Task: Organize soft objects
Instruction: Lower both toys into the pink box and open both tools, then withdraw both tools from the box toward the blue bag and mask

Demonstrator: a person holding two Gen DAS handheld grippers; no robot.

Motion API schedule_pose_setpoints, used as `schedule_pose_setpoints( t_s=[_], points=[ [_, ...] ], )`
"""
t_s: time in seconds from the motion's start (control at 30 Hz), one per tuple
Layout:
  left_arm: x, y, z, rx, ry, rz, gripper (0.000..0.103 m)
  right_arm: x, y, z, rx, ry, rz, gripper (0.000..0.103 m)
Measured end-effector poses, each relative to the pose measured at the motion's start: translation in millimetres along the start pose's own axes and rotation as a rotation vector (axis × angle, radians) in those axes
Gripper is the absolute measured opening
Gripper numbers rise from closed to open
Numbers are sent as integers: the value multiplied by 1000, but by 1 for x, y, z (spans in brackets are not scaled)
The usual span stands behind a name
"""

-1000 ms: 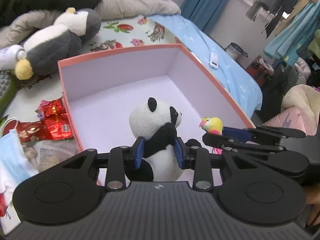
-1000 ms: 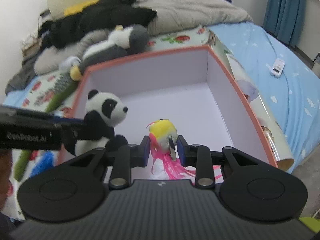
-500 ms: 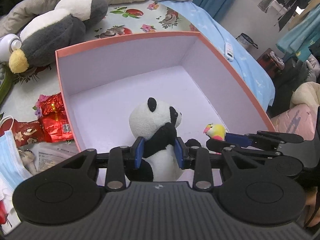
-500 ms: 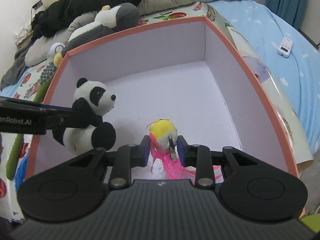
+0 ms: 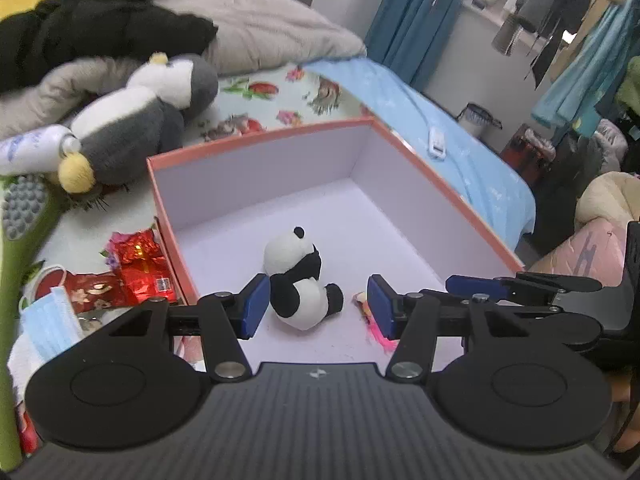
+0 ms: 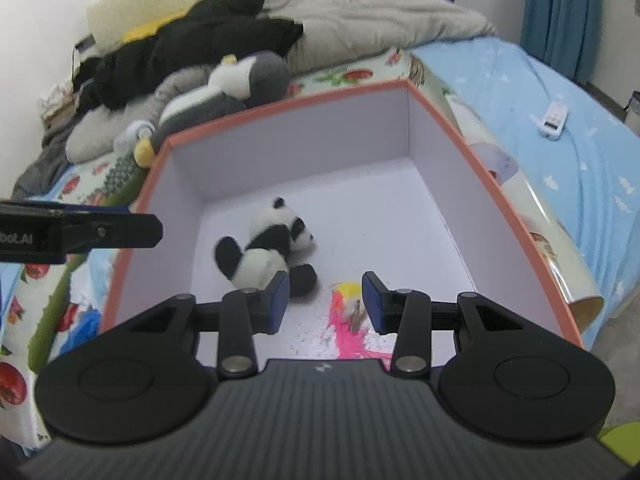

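Left wrist view looks steeply down into the box (image 5: 448, 204), a coral-rimmed carton with pale lilac walls and floor that sits on the bed (image 5: 420, 120). The left gripper (image 5: 318, 306) hangs over the box's near end, tilted forward and down, and its jaws are opening: the blue pads stand apart with clear floor on both sides of the panda (image 5: 300, 284), which sits free on the box floor between them, touched by neither pad. Just right of the panda lies the bird (image 5: 374, 320), a small yellow toy with pink feathers, partly hidden behind the right-hand pad. From the right edge the right gripper's fingers (image 5: 520, 284) reach in level over the box rim.

In the right wrist view the right gripper (image 6: 325, 304) also points down into the box, jaws opening, nothing pressed between them. The bird (image 6: 347, 308) lies on the floor between its pads, pink feathers spread toward the camera. The panda (image 6: 268, 248) lies tipped on its side just left of the bird, one foot near the left-hand pad. The left gripper's fingers (image 6: 108, 230) show at the left edge, above the box's left wall.

Outside the box, a big penguin (image 5: 136, 120) lies on the bed, with red packets (image 5: 132, 272) beside the box's left wall.
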State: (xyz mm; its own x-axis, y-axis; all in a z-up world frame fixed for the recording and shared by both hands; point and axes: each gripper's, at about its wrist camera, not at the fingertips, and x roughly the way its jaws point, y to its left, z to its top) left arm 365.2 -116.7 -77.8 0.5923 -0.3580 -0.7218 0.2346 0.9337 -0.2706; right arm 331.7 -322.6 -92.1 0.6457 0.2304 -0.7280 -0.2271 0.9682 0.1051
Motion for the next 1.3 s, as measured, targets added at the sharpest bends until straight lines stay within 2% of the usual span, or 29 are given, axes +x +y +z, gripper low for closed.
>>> schedule_pose_setpoints(
  t_s=[0.3, 0.43, 0.53, 0.9, 1.17, 1.3],
  points=[
    [-72, -10, -39, -14, -140, -8, 60, -55, 24, -15, 15, -152, 6, 44],
    [-106, -5, -55, -67, -178, -25, 60, -77, 35, -26, 18, -183, 16, 44],
    [-134, -4, -66, -65, -213, -7, 60, -94, 46, -36, 11, -207, 26, 44],
    [-200, -7, -132, -94, -238, 23, 60, -136, 75, -73, -14, -214, 54, 44],
    [-231, -6, -167, -129, -249, 43, 60, -158, 93, -97, -13, -204, 85, 44],
    [-243, -4, -181, -134, -246, 68, 60, -165, 101, -104, -51, -208, 80, 44]
  ],
)
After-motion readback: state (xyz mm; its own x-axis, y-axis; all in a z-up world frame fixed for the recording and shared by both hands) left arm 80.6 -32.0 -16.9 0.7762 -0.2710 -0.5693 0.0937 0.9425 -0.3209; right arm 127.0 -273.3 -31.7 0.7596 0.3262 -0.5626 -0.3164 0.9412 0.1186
